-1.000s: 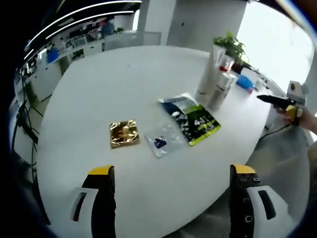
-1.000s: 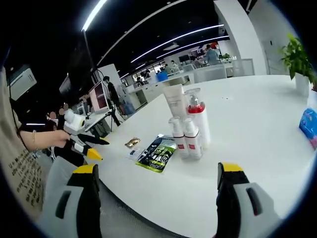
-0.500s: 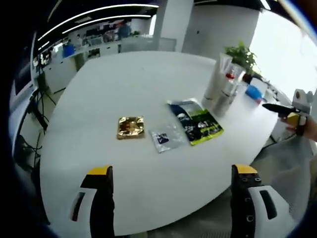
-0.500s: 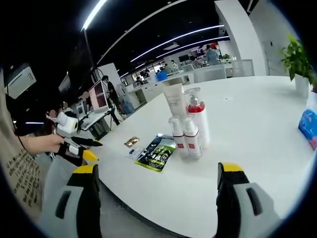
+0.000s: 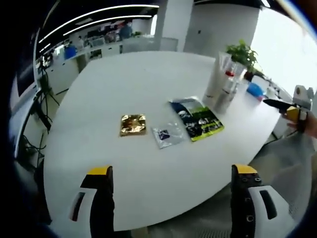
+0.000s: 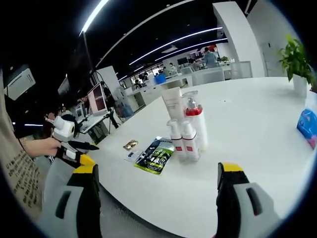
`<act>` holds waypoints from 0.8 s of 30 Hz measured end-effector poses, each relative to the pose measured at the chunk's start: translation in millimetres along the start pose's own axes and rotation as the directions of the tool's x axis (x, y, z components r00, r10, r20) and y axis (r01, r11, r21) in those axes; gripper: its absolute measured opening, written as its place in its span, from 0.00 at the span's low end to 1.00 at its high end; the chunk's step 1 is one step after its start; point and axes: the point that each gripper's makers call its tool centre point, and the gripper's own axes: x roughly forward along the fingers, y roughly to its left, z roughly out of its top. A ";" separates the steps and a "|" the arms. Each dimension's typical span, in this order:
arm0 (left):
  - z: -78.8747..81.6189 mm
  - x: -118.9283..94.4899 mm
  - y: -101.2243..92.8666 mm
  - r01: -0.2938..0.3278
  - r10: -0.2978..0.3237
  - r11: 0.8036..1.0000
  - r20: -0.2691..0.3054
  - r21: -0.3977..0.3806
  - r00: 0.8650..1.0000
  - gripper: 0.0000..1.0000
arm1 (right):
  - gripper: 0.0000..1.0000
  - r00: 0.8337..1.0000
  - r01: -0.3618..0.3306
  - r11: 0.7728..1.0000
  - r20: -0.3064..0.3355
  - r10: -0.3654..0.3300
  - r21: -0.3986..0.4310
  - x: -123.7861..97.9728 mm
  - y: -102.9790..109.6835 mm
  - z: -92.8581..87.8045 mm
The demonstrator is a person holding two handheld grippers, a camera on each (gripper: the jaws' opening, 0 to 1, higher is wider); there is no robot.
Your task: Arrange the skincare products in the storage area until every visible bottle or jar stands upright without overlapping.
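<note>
While both grippers hover off the edge of the white tabletop (image 5: pixel 109 99), their fingers stand wide apart with nothing between them: the left gripper (image 5: pixel 173 198) in the left gripper view, the right gripper (image 6: pixel 156 198) in the right gripper view.

The cluster of upright skincare bottles (image 6: pixel 184 131) serves as the landmark. In the right gripper view it stands ahead of the right gripper's fingers, well onto the tabletop. It is made of two small white bottles (image 6: pixel 182 141) with red labels at the front, touching side by side, a taller pump bottle (image 6: pixel 196 121) with a red collar just behind them, and a white tube (image 6: pixel 173 103) standing on end at the back. All of them are upright and packed close together.

Just beside the cluster, toward the left gripper (image 6: pixel 74 148), a dark and green sachet (image 6: pixel 154 156) lies flat. Beyond it, further from the bottles, lie a small clear packet (image 5: pixel 166 135) and then a gold foil sachet (image 5: pixel 132 124), each apart from the next. In the left gripper view these three flat packets sit between the left gripper's fingers and the cluster (image 5: pixel 222 87).

On the far side of the cluster a potted plant (image 6: pixel 295 62) stands near the tabletop's edge, and a blue pack (image 6: pixel 307 124) lies well apart from the bottles. The right gripper (image 5: pixel 290 106) shows off the tabletop's edge near the cluster.
</note>
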 end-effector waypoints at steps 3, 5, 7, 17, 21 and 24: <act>0.4 0.8 0.6 -0.001 0.001 1.000 0.000 -0.004 1.000 0.97 | 0.99 1.000 0.000 1.000 -0.002 0.000 0.000 0.2 -0.1 -0.3; -0.1 1.8 1.8 -0.006 0.006 1.000 -0.003 -0.002 1.000 0.97 | 0.99 1.000 -0.001 1.000 -0.004 0.001 -0.001 0.4 -0.1 -0.7; -0.3 2.6 2.3 -0.006 0.006 1.000 -0.005 -0.004 1.000 0.96 | 0.99 1.000 -0.002 1.000 -0.007 0.002 -0.003 0.6 -0.3 -1.1; 0.6 7.7 7.2 -0.023 0.023 1.000 -0.017 -0.010 1.000 0.96 | 0.98 1.000 0.001 1.000 -0.009 -0.001 0.000 0.3 -1.5 -1.6; 3.1 11.4 10.8 -0.033 0.033 0.999 -0.025 -0.011 0.999 0.96 | 0.98 1.000 0.003 1.000 -0.012 -0.003 0.000 0.6 -1.8 -2.3; 5.1 14.5 14.5 -0.037 0.037 0.999 -0.030 -0.013 0.999 0.96 | 0.99 1.000 0.011 1.000 -0.015 -0.011 -0.001 0.6 -3.4 -2.6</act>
